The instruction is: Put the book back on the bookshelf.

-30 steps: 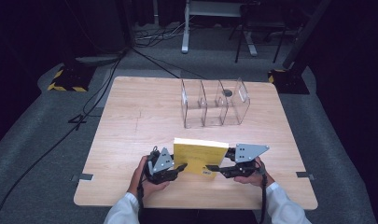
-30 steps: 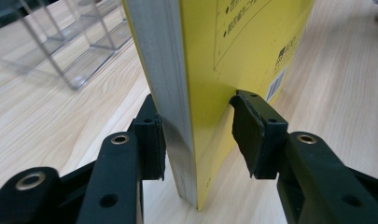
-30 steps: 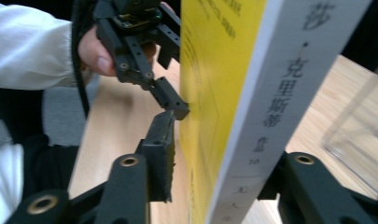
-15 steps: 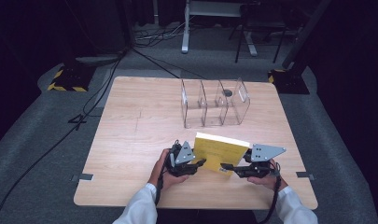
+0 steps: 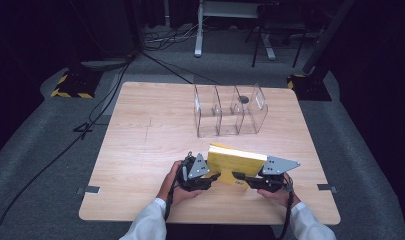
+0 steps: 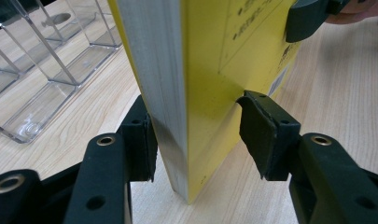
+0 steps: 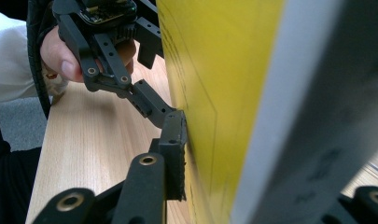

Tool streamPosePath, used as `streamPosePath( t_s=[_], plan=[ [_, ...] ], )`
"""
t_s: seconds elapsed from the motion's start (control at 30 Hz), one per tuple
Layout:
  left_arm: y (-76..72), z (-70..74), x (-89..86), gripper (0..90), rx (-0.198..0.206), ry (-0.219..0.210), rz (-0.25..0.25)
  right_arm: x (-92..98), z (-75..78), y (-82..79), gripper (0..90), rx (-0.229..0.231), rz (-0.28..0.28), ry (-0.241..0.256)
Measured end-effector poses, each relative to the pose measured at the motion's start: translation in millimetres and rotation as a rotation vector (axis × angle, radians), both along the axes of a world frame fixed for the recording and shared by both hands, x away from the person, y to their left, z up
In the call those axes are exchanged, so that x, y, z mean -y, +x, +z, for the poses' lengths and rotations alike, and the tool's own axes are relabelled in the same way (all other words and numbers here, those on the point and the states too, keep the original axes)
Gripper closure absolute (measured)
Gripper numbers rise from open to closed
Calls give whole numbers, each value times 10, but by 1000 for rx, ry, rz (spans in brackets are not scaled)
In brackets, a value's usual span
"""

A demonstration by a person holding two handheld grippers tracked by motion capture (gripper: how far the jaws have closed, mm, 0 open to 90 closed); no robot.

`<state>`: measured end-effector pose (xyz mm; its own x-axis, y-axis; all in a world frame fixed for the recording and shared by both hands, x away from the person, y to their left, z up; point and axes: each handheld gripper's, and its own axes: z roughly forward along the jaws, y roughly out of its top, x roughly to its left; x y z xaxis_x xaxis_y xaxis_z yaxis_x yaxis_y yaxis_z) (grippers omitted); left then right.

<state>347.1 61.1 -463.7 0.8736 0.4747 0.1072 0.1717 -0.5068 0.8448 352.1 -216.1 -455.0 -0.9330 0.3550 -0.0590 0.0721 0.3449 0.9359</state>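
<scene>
In the left gripper view, the lower corner of a yellow book [image 6: 214,84] is being clamped between the jaws of the left gripper [image 6: 196,140]: one pad is being pressed against the white page edge side and the other against the yellow cover. In the right gripper view, one pad of the right gripper [image 7: 252,186] is being held flat against the yellow cover, while the opposite jaw is being hidden behind the book's pale page block, so the book is being gripped there as well.

From the high view, the book [image 5: 236,162] is being held upright between the left gripper [image 5: 210,176] and the right gripper [image 5: 240,177], with its bottom edge at or just above the wooden table [image 5: 150,135]; which of the two cannot be told. The book is being kept near the table's near edge, right of centre, with a hand [image 5: 172,185] behind the left gripper and another hand [image 5: 277,192] behind the right one.

Farther off, a clear three-compartment holder [image 5: 230,111] is standing upright, well apart from the book, with bare wood lying between them. Open tabletop is being left to the left of the grippers, and a narrower strip is being left to the right before the table's right edge.
</scene>
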Motion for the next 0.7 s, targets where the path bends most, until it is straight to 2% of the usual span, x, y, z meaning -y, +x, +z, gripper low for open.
streamPosePath(
  t_s=[0.1,0.17,0.2,0.27,0.33,0.4,0.43,0.47,0.53,0.57,0.6,0.7],
  plan=[
    [0,2,-3,481,-3,-1,7,-6,-1,-4,694,1,-4,2],
    [-4,3,-13,471,-11,-2,20,-11,-1,-13,706,3,-7,0],
    [-4,3,-54,469,-16,0,46,-13,1,-16,732,2,-5,0],
    [-6,2,-88,457,-22,3,53,-12,3,-20,744,3,-5,1],
    [-35,-1,-229,443,-27,33,80,-17,8,-20,755,8,-39,0],
    [-65,-6,-347,406,-37,55,108,-2,6,5,755,-8,-45,10],
    [-65,-6,-347,398,-37,55,108,-2,6,5,755,-8,-45,10],
    [-113,-17,-482,390,-44,79,132,15,13,31,755,-18,-58,11],
    [-176,-32,-622,367,-54,96,159,28,26,36,756,-15,-80,12],
    [-176,-32,-622,361,-54,96,159,37,36,41,756,-16,-89,15],
    [-242,-46,-758,351,-62,124,181,47,46,45,757,-18,-96,19],
    [-314,-70,-902,335,-82,144,207,60,68,62,757,-14,-116,9]
  ],
)
